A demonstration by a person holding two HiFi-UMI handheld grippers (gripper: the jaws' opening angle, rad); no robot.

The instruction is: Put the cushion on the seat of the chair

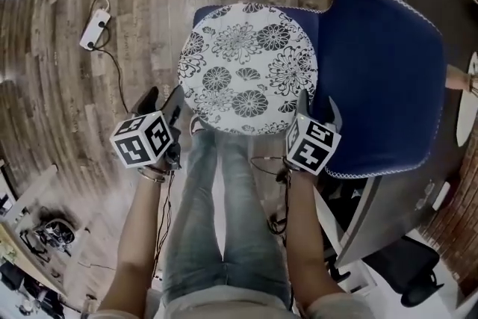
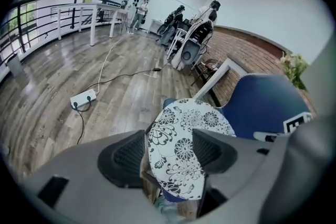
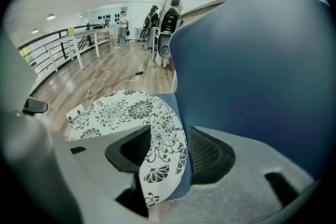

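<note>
Cushion (image 1: 246, 67) over chair (image 1: 388, 78) seat, near rim tight between jaws of left tool (image 1: 164, 99) and right tool (image 1: 317, 108).

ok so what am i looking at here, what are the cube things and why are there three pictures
There is no robot here. A person holds a two-jaw gripper in each hand, and the marker cubes are part of those grippers. The head view comes from a camera on the person's head, looking down past their legs at the left gripper and the right gripper. The other two pictures come from cameras that ride on each gripper and look along its jaws. Both grippers are shut on the edge of a round flowered cushion, one at each side, holding it over a blue chair. Whether it already rests on the seat is hard to tell. A power strip lies on the wooden floor.
</note>
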